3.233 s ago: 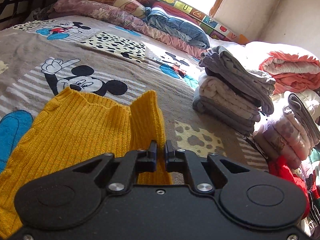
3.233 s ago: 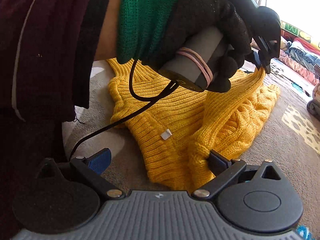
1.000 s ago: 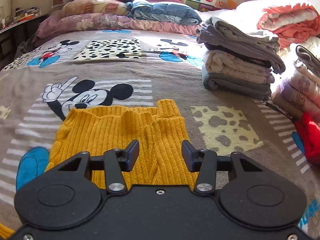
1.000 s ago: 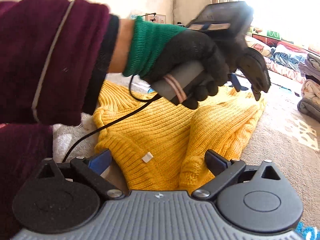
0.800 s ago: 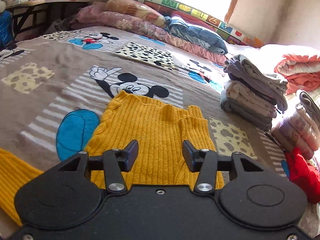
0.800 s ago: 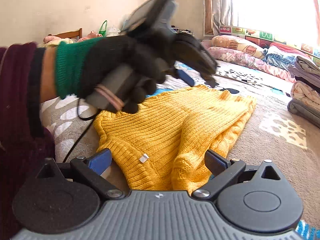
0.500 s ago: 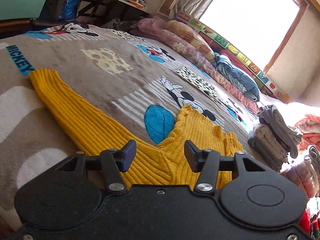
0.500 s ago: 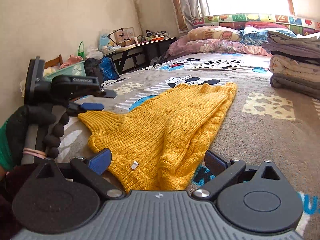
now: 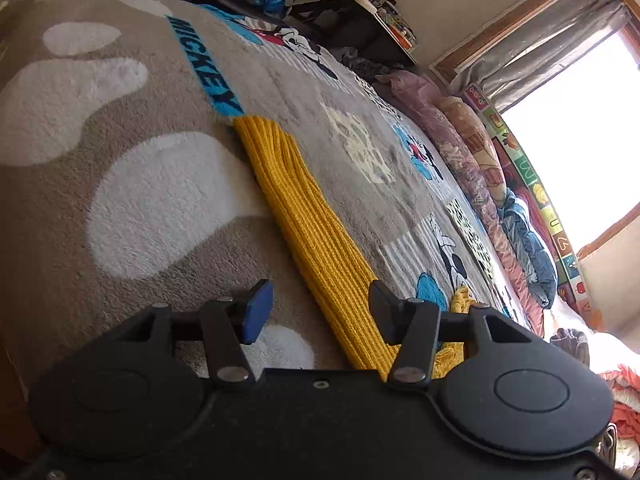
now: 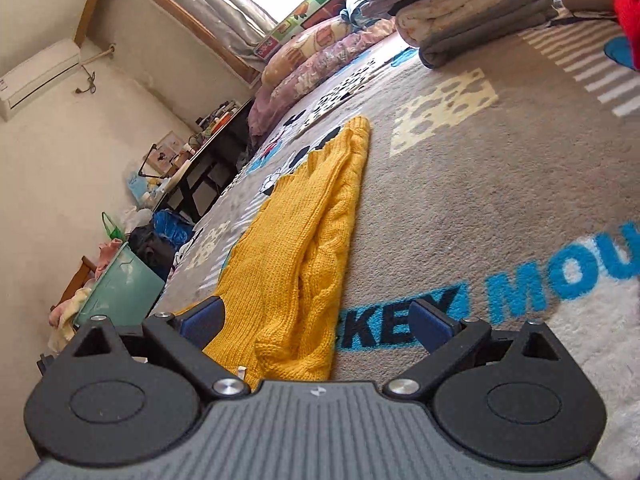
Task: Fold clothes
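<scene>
Evidently the sleeve fold is in hand: the yellow sweater (image 10: 304, 240) lies flat on the Mickey blanket (image 10: 500, 184), one sleeve (image 9: 304, 224) stretched out leftward. Both the left gripper (image 9: 318, 312) and right gripper (image 10: 316, 320) hover spread and empty. Next, the left likely needs to pinch that sleeve and carry it across the body. The collar end hides behind the right gripper's body.

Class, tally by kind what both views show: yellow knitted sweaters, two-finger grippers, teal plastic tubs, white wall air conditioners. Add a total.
Yellow knitted sweater: 1
Two-finger grippers, left gripper and right gripper, both open: 2
Teal plastic tub: 1
White wall air conditioner: 1
Total: 5
</scene>
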Demonstrator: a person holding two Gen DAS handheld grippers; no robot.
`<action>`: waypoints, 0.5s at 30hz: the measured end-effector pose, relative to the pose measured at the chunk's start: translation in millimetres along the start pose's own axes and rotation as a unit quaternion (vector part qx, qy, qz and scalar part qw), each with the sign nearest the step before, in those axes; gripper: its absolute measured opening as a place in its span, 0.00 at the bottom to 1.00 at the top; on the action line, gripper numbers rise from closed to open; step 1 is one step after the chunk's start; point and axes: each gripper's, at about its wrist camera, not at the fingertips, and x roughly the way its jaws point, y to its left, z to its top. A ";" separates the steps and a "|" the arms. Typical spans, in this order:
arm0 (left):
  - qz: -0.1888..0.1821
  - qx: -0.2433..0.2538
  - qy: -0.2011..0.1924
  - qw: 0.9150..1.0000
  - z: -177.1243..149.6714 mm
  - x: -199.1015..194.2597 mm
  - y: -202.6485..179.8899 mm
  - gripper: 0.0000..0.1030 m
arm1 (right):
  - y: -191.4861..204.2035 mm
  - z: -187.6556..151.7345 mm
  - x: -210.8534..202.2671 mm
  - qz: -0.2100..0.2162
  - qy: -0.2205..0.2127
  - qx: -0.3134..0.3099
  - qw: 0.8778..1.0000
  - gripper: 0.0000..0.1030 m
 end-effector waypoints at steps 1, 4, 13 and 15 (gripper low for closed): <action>-0.004 -0.016 0.001 1.000 3.2 1.8 4.6 0.50 | -3.5 0.2 0.7 -0.001 0.001 0.008 1.000 0.95; -0.016 -0.057 0.001 0.998 13.1 8.2 16.1 0.50 | -12.9 -1.2 6.4 -0.007 0.008 0.030 0.999 0.95; -0.026 -0.079 -0.018 0.996 35.4 36.3 23.8 0.31 | -9.7 -8.5 19.6 -0.013 0.026 -0.026 0.999 0.96; -0.037 -0.074 -0.020 0.996 34.8 37.7 20.6 0.20 | -11.0 -8.2 19.5 -0.006 0.028 -0.031 0.999 0.97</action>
